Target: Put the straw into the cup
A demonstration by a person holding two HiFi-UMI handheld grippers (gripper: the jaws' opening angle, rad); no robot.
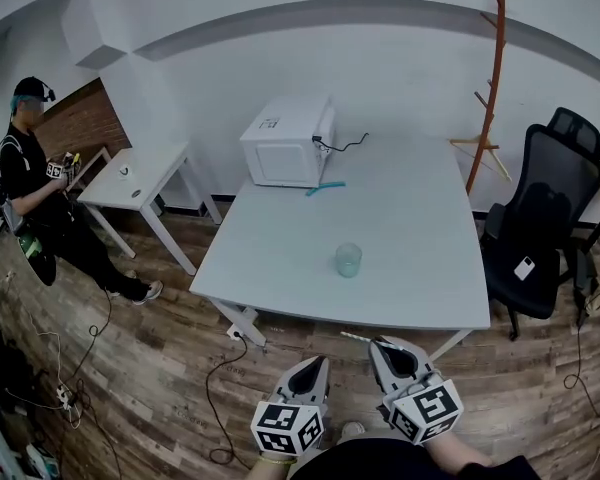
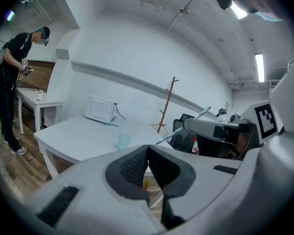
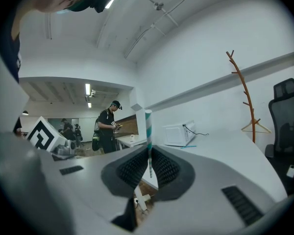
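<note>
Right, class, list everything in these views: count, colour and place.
table: one, white, centre
cup: one, clear greenish, table's near side
microwave: one, white, table's far left corner
loose straw: one, teal, beside microwave
small table: one, white, left
person: one, dark clothes, far left
office chair: one, black, right
coat stand: one, orange-brown, back right
striped straw: one, teal-white, in right gripper
left gripper: one, grey, shut, empty
right gripper: one, grey, holding striped straw

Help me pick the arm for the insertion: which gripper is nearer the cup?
Right, slightly. The right gripper, holding the straw, is just short of the table, right of the cup; the left gripper is farther back, left of it.
</note>
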